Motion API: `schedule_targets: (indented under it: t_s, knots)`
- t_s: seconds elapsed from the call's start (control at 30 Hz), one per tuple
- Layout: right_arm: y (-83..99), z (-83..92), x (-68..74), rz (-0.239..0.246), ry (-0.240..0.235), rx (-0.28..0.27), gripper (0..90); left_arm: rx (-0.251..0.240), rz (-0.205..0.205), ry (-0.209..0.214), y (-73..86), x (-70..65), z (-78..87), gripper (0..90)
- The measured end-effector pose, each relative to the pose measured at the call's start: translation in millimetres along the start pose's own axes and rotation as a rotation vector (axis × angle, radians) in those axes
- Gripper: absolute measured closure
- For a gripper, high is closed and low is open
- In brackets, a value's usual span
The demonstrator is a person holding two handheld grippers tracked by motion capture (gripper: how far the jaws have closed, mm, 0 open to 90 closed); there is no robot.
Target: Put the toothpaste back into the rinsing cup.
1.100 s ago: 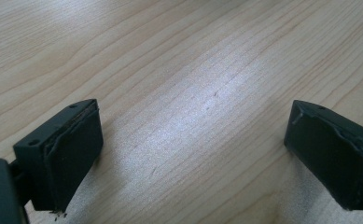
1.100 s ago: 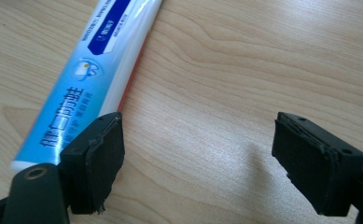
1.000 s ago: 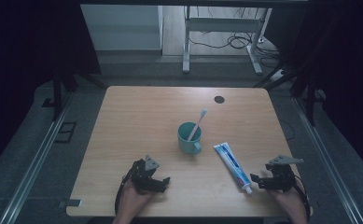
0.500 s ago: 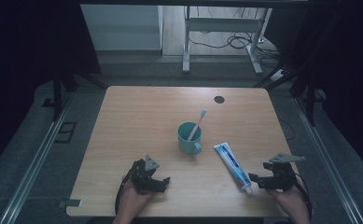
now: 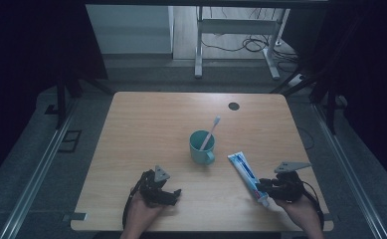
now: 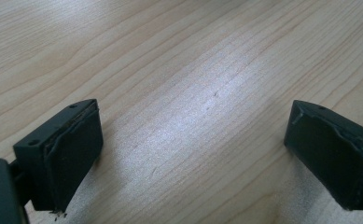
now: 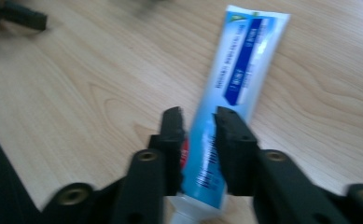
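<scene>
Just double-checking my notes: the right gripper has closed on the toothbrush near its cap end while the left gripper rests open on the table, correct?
Not quite. The right gripper has just closed on the toothpaste tube, as the right gripper view shows. The left gripper does rest open on the table.

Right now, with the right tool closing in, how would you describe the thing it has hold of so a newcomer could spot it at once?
Start at the light wooden table and find the teal mug with the toothbrush near its middle. Just right of it, toward the near edge, lies a flat white-and-blue toothpaste tube. Its cap end sits between the jaws of the right tool, which have just been closing on it; nothing else here lies flat and long.
</scene>
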State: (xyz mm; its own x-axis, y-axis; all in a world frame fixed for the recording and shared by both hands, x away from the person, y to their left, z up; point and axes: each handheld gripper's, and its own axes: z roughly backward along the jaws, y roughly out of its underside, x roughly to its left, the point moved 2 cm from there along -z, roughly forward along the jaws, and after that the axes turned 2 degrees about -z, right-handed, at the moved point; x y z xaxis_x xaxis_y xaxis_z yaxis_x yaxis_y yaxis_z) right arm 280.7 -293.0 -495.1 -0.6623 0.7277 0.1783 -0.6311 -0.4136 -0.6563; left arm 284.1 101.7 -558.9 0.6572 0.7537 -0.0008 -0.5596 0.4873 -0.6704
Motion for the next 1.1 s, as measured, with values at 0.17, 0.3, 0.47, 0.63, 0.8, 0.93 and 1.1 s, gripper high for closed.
schedule_targets:
  t_s: [0.17, 0.3, 0.47, 0.63, 0.8, 0.93, 1.1]
  knots:
    - [-1.4, -13.3, 9.8, 0.038, -0.030, 0.060, 88.8, 0.000, 0.000, 0.000, 0.0, 0.0, 0.0, 4.3]
    - [0.3, -19.9, 11.3, 0.042, -0.041, 0.087, 88.9, 0.000, 0.000, 0.000, 0.0, 0.0, 0.0, 4.3]
    - [4.2, -26.2, 10.9, 0.037, -0.046, 0.116, 88.9, 0.000, -0.001, 0.000, 0.0, 0.0, 0.0, 4.3]
    - [4.4, -24.8, 8.5, 0.035, -0.043, 0.116, 88.9, 0.000, 0.000, 0.000, 0.0, 0.0, 0.0, 4.3]
    - [5.0, -22.1, 2.0, 0.028, -0.029, 0.124, 88.8, 0.001, -0.001, 0.000, 0.0, 0.0, 0.0, 4.3]
    - [6.4, -19.7, -4.8, 0.023, -0.016, 0.128, 88.7, 0.001, -0.001, 0.000, 0.0, 0.1, 0.0, 4.3]
    - [7.9, -16.3, -13.7, 0.022, 0.008, 0.138, 88.6, 0.001, 0.000, 0.000, 0.0, 0.0, 0.0, 4.3]
